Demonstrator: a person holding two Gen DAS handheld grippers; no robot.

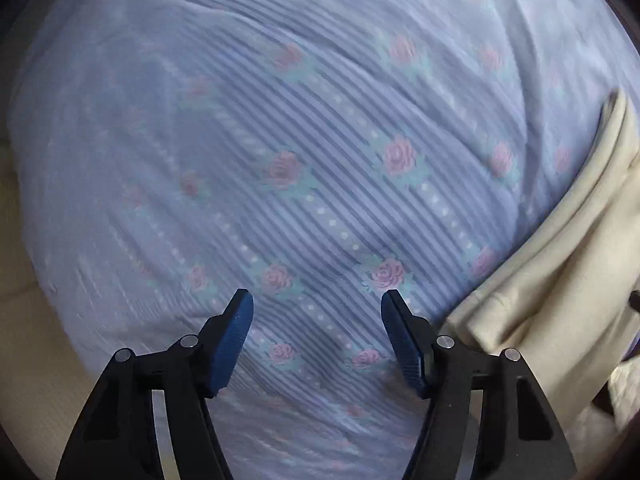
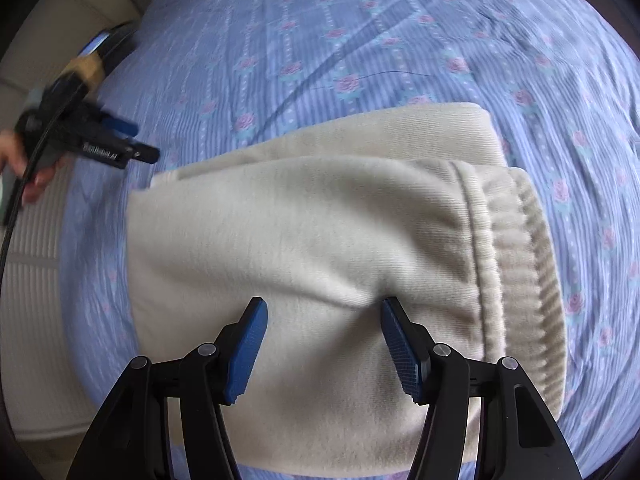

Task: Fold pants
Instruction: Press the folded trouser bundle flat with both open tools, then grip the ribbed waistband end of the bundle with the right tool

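Note:
The cream pants [image 2: 320, 232] lie folded into a thick stack on the blue flowered bedsheet [image 2: 360, 32], with the ribbed waistband [image 2: 532, 264] along the right side. My right gripper [image 2: 324, 308] is open just above the stack, holding nothing. In the left wrist view the pants [image 1: 568, 264] show only at the right edge. My left gripper [image 1: 317, 300] is open and empty over the bare sheet [image 1: 280, 120], left of the pants. It also shows in the right wrist view [image 2: 132, 140], held by a hand at the far left.
The bed's left edge, with a white ribbed cover [image 2: 36, 240] below it, shows in the right wrist view. A black cable [image 2: 12, 216] hangs from the left gripper. Pale flooring [image 1: 24, 340] shows at the left wrist view's lower left.

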